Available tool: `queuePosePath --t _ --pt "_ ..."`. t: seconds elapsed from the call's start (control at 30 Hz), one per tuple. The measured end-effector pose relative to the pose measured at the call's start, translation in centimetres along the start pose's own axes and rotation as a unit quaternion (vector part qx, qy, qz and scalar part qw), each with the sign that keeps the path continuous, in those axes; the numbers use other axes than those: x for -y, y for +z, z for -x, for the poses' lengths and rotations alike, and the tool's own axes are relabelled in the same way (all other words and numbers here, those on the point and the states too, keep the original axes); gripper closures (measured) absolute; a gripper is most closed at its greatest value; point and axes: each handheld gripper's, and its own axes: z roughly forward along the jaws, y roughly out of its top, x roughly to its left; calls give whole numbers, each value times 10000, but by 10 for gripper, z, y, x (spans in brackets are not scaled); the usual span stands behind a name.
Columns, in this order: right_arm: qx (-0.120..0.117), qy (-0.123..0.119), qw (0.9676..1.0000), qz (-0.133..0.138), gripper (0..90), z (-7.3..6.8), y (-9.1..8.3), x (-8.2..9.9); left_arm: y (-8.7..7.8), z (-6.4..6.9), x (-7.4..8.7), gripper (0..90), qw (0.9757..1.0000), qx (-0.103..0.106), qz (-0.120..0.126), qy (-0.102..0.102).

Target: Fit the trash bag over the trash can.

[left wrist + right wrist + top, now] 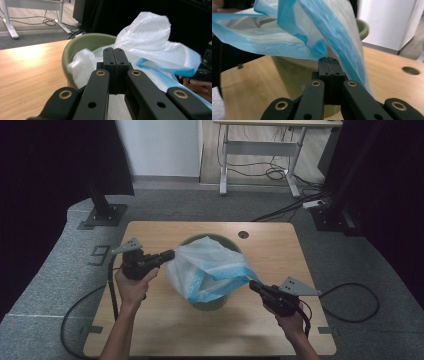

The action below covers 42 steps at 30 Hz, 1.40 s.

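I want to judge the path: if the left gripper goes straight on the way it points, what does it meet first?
Most likely the bag: the left gripper, jaws shut, already has its tips at the plastic, with the green bin behind. Depth is unclear.

The bag (210, 267) was white with blue edges, the bin (85, 45) olive green, the tabletop (165, 320) pale wood grain, and both claws were black.

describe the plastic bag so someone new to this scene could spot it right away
On the light wooden table stands a round green bin. Draped over and into it is a thin, crinkled, translucent white plastic bag with a blue edge. The left gripper and right gripper pinch its opposite sides; nothing else here is soft.
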Motion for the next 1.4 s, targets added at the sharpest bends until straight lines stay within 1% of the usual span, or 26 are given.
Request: queuePosePath --t 0.07,0.13,0.2,0.23,0.27,0.33,0.37,0.43,0.47,0.53,0.6,0.73,0.83,0.87,0.9,0.93,0.97,1.0,1.03,1.07,1.1,1.17,1.2,1.23,1.4 --pt "-63 78 9999 -19 890 -2 0 7 -4 -1 7 900 10000 -41 5 8" --pt "-84 106 9999 -88 890 -3 0 16 -7 -4 13 900 10000 -75 16 -27" --pt "-122 232 9996 -130 890 -2 -1 24 -9 -7 19 900 9999 -38 47 -108" --pt "-145 285 9994 -138 889 -2 -1 27 -9 -7 21 900 9999 5 52 -119" --pt "-175 314 9993 -140 889 -2 -1 30 -8 -5 23 900 10000 -1 31 -85" --pt "-157 278 9994 -103 888 -5 -3 31 -6 -1 24 900 10000 23 29 -34" --pt "-200 243 9995 -43 887 -7 -4 30 -5 0 24 900 10000 47 44 -26" --pt "-236 141 9995 127 757 -12 -8 24 -3 3 23 900 9999 98 36 -6" --pt "-258 113 9993 226 723 -14 -10 20 -2 4 23 900 9999 116 36 -8" --pt "-356 81 9988 323 685 -17 -13 13 -1 5 22 900 9999 149 51 -17" --pt "-513 63 9979 392 643 -21 -15 7 0 7 21 900 9998 176 62 -15" --pt "-701 30 9967 405 560 -30 -13 -2 2 9 20 900 9997 233 65 -52" --pt "-667 1 9972 331 509 -33 -6 -6 3 10 19 900 9996 254 65 -52" --pt "-651 6 9974 319 510 -34 -2 -7 4 10 19 900 9996 259 70 -54" --pt "-640 8 9975 309 538 -35 1 -8 4 10 19 900 9996 256 71 -52" --pt "-605 -8 9977 305 589 -35 4 -9 4 10 19 900 9996 253 71 -47" --pt "-531 -33 9982 281 661 -36 7 -10 4 10 19 900 9997 237 72 -43" --pt "-432 -17 9988 231 766 -36 10 -12 4 9 19 900 9997 226 85 -50" --pt "-399 15 9990 221 827 -34 12 -12 3 8 19 900 9997 206 92 -47" --pt "-362 46 9991 218 869 -33 14 -12 2 7 19 900 9998 182 105 -57" --pt "-322 80 9992 206 881 -31 15 -12 1 6 20 900 9998 170 106 -47" --pt "-330 159 9992 175 886 -27 14 -9 -1 3 21 900 9998 133 118 -77" --pt "-282 164 9994 127 887 -26 14 -7 -3 1 23 900 9998 128 111 -93" --pt "-220 194 9996 55 888 -25 13 -5 -4 0 24 900 9998 121 88 -102" --pt "-155 356 9992 -100 889 -18 9 10 -6 -8 35 900 9999 22 13 -162"
